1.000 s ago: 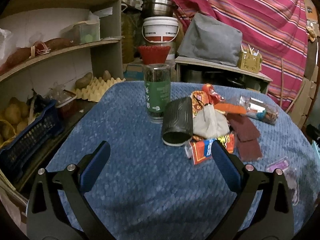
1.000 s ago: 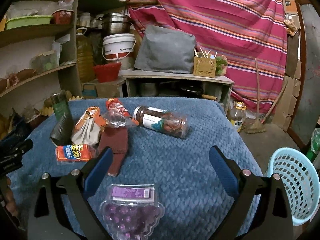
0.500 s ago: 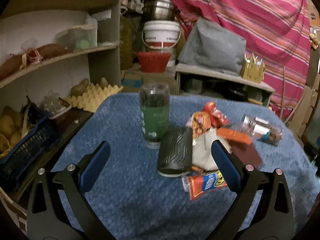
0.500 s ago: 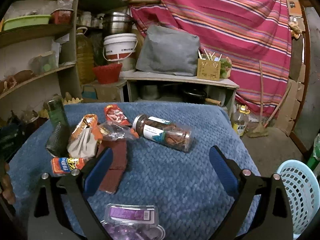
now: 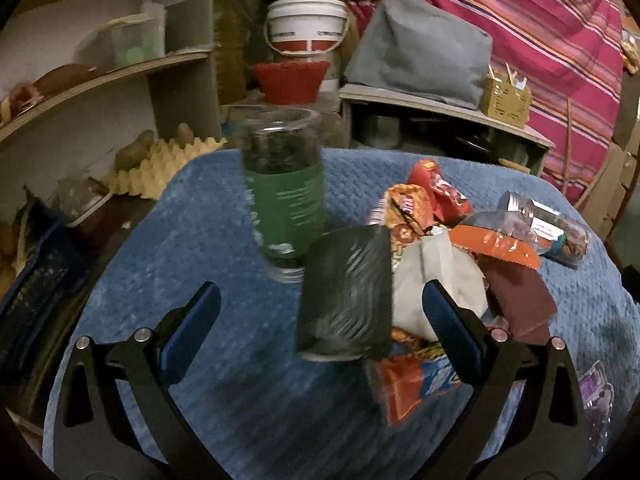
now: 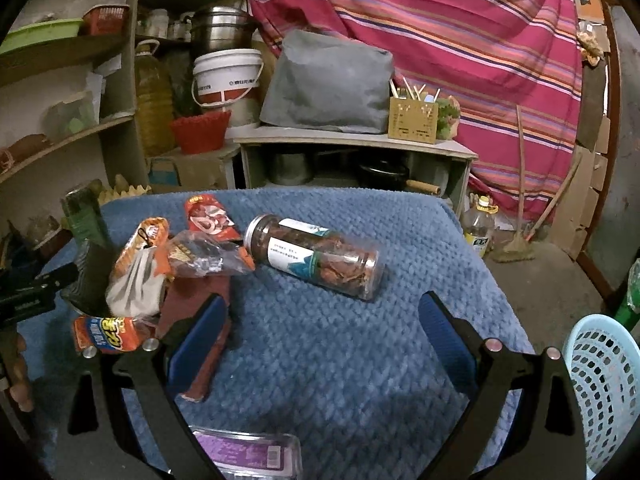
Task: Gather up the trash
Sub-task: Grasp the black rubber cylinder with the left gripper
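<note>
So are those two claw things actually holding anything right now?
No. The left gripper is open, with the black ribbed cup between its fingers but ungripped. The right gripper is open over the blue cloth.

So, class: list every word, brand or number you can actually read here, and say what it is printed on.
None can be read with confidence.
White bucket: dark print line, too small.
Lying jar: white label, blurred.
Green jar: pale print, blurred.
Orange snack pack: yellow lettering, unreadable.
Purple box: label blurred.

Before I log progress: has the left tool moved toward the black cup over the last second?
Yes. In its own view the black cup and the green-labelled jar loom larger between the open left tool, so it has advanced toward them.
</note>
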